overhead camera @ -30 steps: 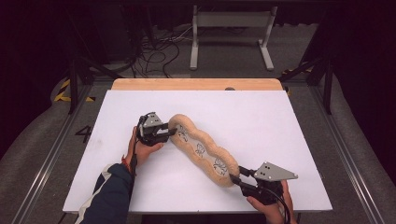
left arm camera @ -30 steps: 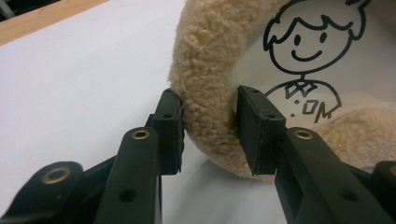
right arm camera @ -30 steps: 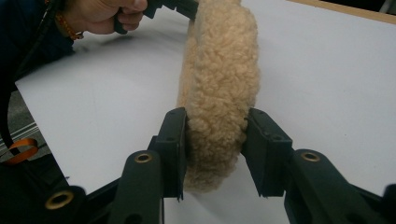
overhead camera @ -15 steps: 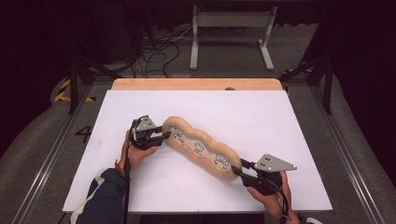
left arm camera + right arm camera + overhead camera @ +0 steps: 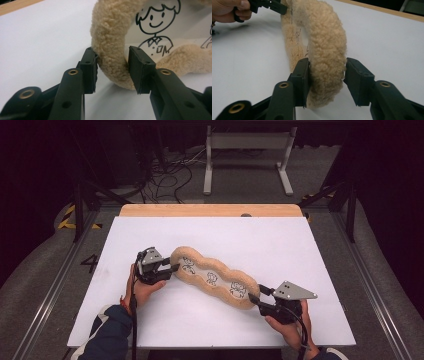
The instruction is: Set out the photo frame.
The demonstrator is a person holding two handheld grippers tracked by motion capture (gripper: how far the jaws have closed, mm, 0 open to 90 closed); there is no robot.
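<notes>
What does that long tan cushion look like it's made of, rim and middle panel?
Cushion rim: curly, matte tan fleece, sherpa-like by its nubbly pile; soft, probably stuffed. Middle panel: smooth, flat white fabric printed with black line-drawn figures; the weave is too fine to tell. Both likely synthetic, though that is a guess.

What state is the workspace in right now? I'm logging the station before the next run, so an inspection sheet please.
Surface: white tabletop, wooden strip along the far edge.
Job's things: tan fleecy cushion with cartoon figures, lying diagonally.
Clutter: nothing seen.
Grippers: left gripper and right gripper, one at each end; jaws straddle the fleecy rim and have just been opening.
Cables: one trails from each gripper; floor cables beyond the table.
Surroundings: dark floor, metal stand.
</notes>
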